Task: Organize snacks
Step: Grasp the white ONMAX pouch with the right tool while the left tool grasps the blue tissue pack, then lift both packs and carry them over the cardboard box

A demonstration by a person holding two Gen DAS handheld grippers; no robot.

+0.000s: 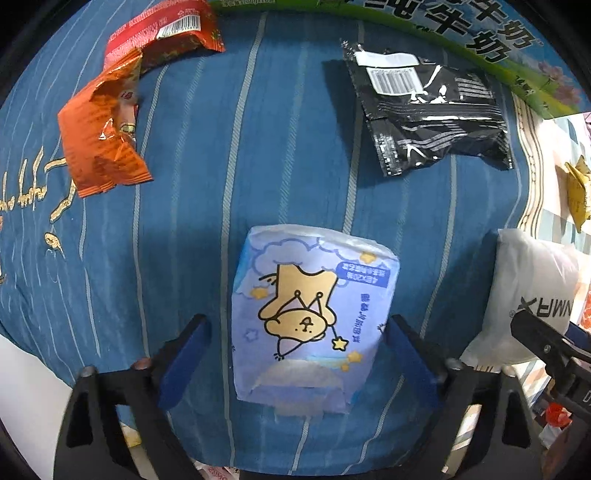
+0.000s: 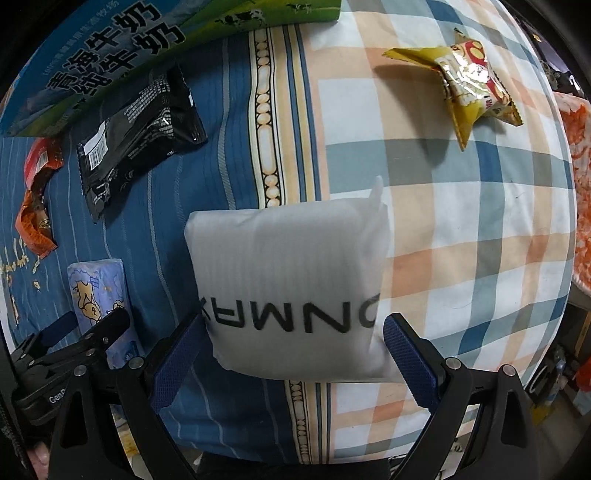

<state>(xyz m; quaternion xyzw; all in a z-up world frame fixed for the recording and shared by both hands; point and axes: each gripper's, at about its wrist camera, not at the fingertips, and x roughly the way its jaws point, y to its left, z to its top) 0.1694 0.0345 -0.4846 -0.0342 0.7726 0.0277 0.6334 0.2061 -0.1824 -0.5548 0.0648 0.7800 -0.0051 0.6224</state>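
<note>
A light-blue packet with a cartoon bear (image 1: 314, 317) lies on the blue striped cloth (image 1: 221, 166). My left gripper (image 1: 295, 354) is open, its blue pads on either side of the packet, not touching it. A white pouch with black letters (image 2: 291, 284) lies across the seam between the blue cloth and a plaid cloth (image 2: 461, 240). Around that pouch my right gripper (image 2: 295, 354) stands open, pads close to its lower corners. The white pouch (image 1: 528, 295) also shows at the right of the left wrist view, and the bear packet (image 2: 99, 295) at the left of the right wrist view.
A black snack bag (image 1: 428, 110), an orange wrapper (image 1: 99, 136) and a red wrapper (image 1: 162, 29) lie farther out on the blue cloth. A yellow snack packet (image 2: 469, 88) rests on the plaid cloth. A green and blue milk carton box (image 2: 110, 48) borders the far edge.
</note>
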